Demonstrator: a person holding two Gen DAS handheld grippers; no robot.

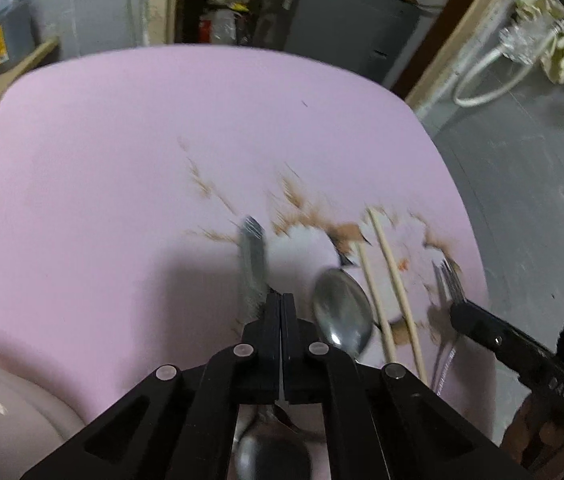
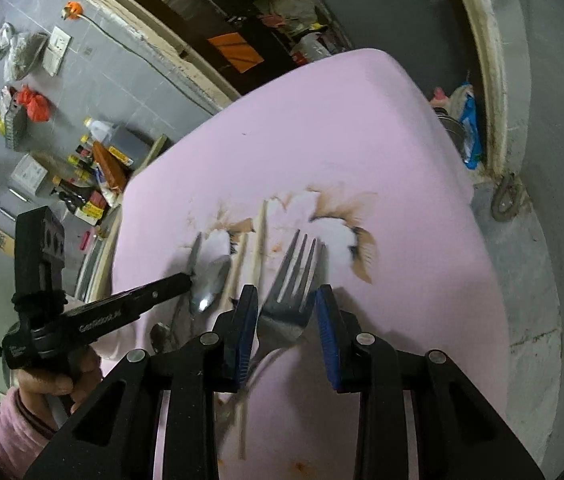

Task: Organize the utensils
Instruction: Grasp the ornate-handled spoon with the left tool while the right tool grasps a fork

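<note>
Pink tabletop [image 1: 102,168], scorched brown and worn white in patches toward its right side, ringed by grey tiled walls and cluttered shelves. Utensils spread across the stained patch: spoon [image 1: 342,312] bowl-up near the middle, two pale chopsticks [image 1: 392,276] lying side by side just right of it, fork [image 2: 290,280] further right, tines pointing away.

Left gripper [image 1: 281,304]: jaws pressed together, no gap between them, a blurred grey utensil [image 1: 253,256] running forward from the tips and seemingly pinched there, though too smeared to name. Second spoon bowl [image 1: 274,456] showing beneath the linkage.

Right gripper [image 2: 287,300]: jaws spread apart, blue pads [image 2: 328,332] either side of the fork's neck, contact not clear. Fork flat on the tabletop, handle trailing back under the gripper.
</note>
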